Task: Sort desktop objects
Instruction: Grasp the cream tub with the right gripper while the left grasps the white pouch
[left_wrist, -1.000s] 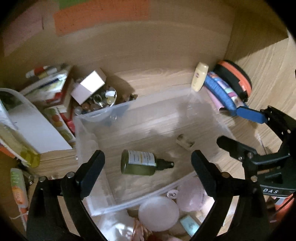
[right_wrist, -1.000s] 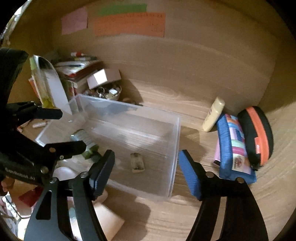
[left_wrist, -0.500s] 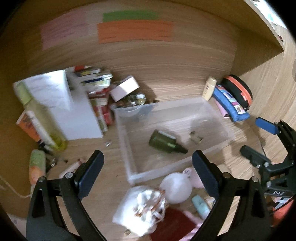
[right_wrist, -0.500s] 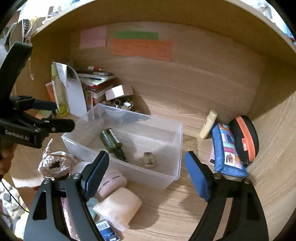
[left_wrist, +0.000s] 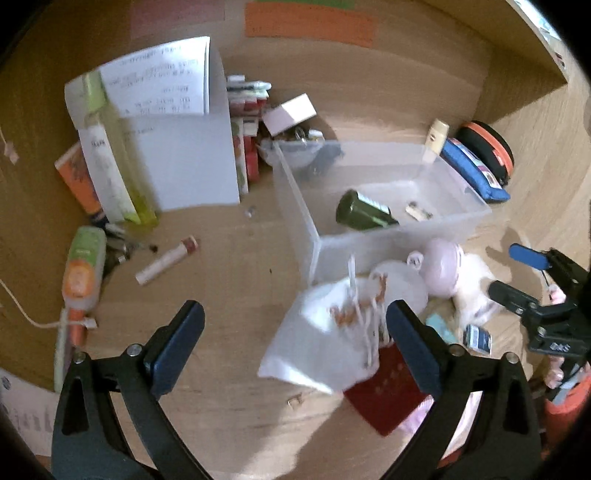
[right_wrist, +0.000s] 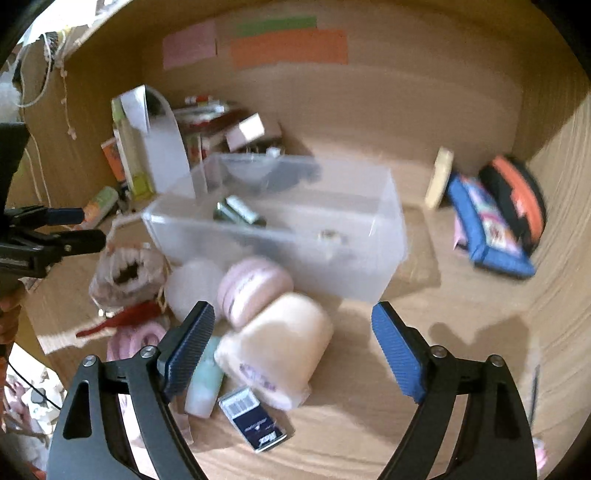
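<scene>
Both grippers are empty. The left gripper (left_wrist: 293, 334) has its jaws spread wide and opening, nothing between the pads; the right gripper (right_wrist: 293, 345) is also opening, hovering over the clutter with nothing gripped.

Clear bin (right_wrist: 384, 258) sits mid-desk, already holding a dark green bottle (left_wrist: 364, 214) lying on its side and a small item I can't identify. Unsorted pile lies just in front of the bin: pink round case (right_wrist: 255, 290), cream soft pack (right_wrist: 280, 349), small dark box (right_wrist: 253, 422), white pouch (left_wrist: 325, 339), red booklet (left_wrist: 388, 395).

Likely next pick is the cream soft pack — probably light and squashy, so take it across the middle, gently. The pink case looks rigid and smooth — may slip, grip across its flat faces.
</scene>
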